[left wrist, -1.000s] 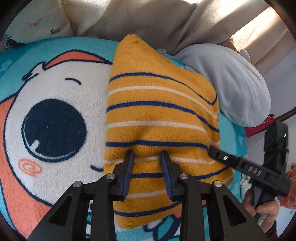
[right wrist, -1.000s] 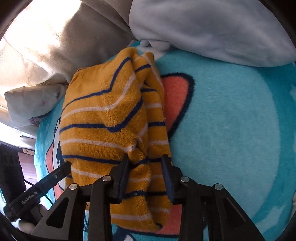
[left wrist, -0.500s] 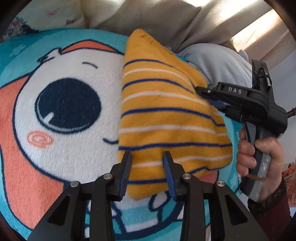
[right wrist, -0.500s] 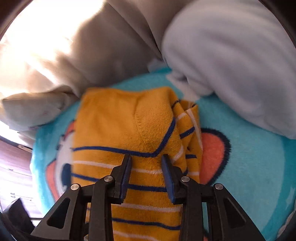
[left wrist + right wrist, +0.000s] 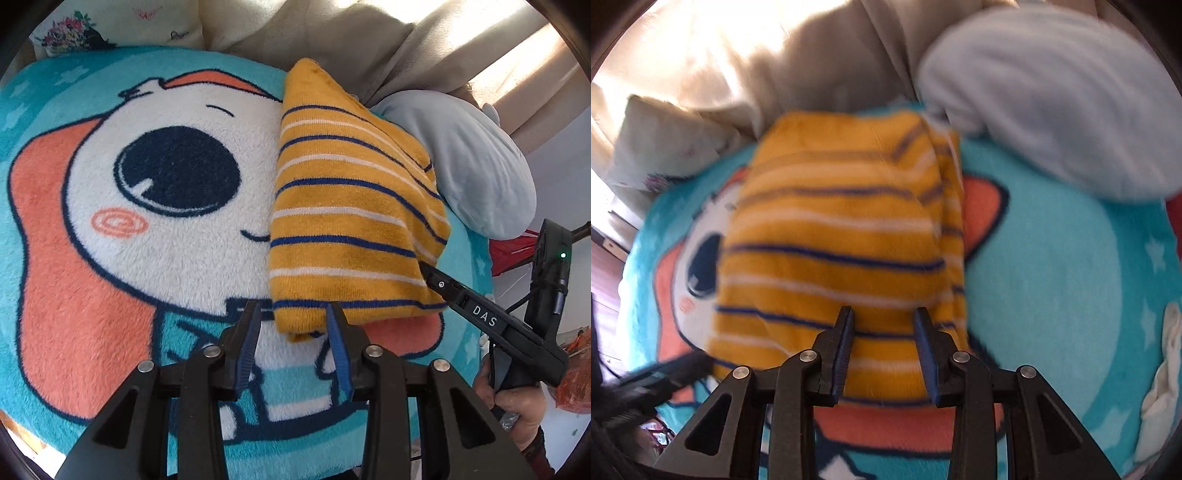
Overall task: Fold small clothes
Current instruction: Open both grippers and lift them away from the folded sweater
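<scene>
A folded yellow sweater (image 5: 351, 221) with blue and white stripes lies on a turquoise cartoon blanket (image 5: 110, 221). It also shows, blurred, in the right wrist view (image 5: 842, 251). My left gripper (image 5: 293, 314) is open and empty, its tips at the sweater's near left corner. My right gripper (image 5: 884, 317) is open over the sweater's near edge, holding nothing. In the left wrist view the right gripper (image 5: 428, 271) reaches in from the right, its tip touching the sweater's right edge.
A pale blue-grey cushion (image 5: 472, 166) lies just behind and right of the sweater. Beige bedding (image 5: 332, 33) is heaped at the back, with a floral pillow (image 5: 92, 33) at the back left. The blanket's edge drops off at the right (image 5: 484, 280).
Both grippers have pulled back toward me and off the sweater. The right gripper has swung from the sweater's far end to its near right edge. The sweater now lies flat and folded.
</scene>
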A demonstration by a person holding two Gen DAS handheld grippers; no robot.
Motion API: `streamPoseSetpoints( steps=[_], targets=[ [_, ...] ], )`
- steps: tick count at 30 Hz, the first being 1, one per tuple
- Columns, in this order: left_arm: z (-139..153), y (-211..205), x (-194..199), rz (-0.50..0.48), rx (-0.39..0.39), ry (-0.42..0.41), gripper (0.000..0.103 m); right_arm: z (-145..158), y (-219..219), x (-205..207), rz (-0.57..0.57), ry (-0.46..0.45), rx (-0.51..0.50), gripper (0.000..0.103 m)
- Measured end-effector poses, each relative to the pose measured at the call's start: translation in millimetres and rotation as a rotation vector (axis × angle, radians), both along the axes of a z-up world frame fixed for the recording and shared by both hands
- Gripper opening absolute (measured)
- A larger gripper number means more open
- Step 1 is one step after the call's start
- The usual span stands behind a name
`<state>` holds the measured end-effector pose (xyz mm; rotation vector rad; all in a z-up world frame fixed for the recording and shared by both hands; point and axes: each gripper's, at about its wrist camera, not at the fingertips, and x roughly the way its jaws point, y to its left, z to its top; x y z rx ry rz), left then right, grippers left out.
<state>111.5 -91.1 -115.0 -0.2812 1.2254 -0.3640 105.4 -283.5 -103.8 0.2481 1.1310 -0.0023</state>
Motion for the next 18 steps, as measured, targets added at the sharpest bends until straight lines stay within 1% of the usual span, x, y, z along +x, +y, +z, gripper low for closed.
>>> streamPoseSetpoints(
  steps=[2, 3, 6, 11, 13, 14, 18],
  targets=[
    [9.4, 0.7, -11.0, 0.007, 0.038, -0.045, 0.035, 3.7, -11.6, -12.0, -0.046, -0.024, 0.055, 0.036],
    [14.2, 1.0, -16.1, 0.011, 0.057, -0.067, 0.035, 9.0, -14.9, -17.9, -0.06, -0.044, 0.06, 0.036],
    [30.9, 1.2, -34.1, 0.035, 0.131, -0.144, 0.035, 24.3, -20.7, -37.6, -0.081, -0.092, 0.057, 0.036],
    [59.9, 1.1, -62.6, 0.083, 0.248, -0.284, 0.037, 34.3, -21.0, -67.9, -0.104, -0.12, 0.033, 0.036],
    [69.6, 3.3, -71.7, 0.105, 0.267, -0.322, 0.04, 34.5, -18.9, -79.4, -0.108, -0.121, 0.024, 0.038],
    [74.4, 4.6, -75.5, 0.116, 0.271, -0.339, 0.043, 34.2, -17.7, -82.7, -0.106, -0.119, 0.022, 0.041],
    [88.0, 3.7, -84.6, 0.137, 0.282, -0.378, 0.045, 31.3, -6.0, -96.2, -0.075, -0.108, -0.003, 0.043]
  ],
)
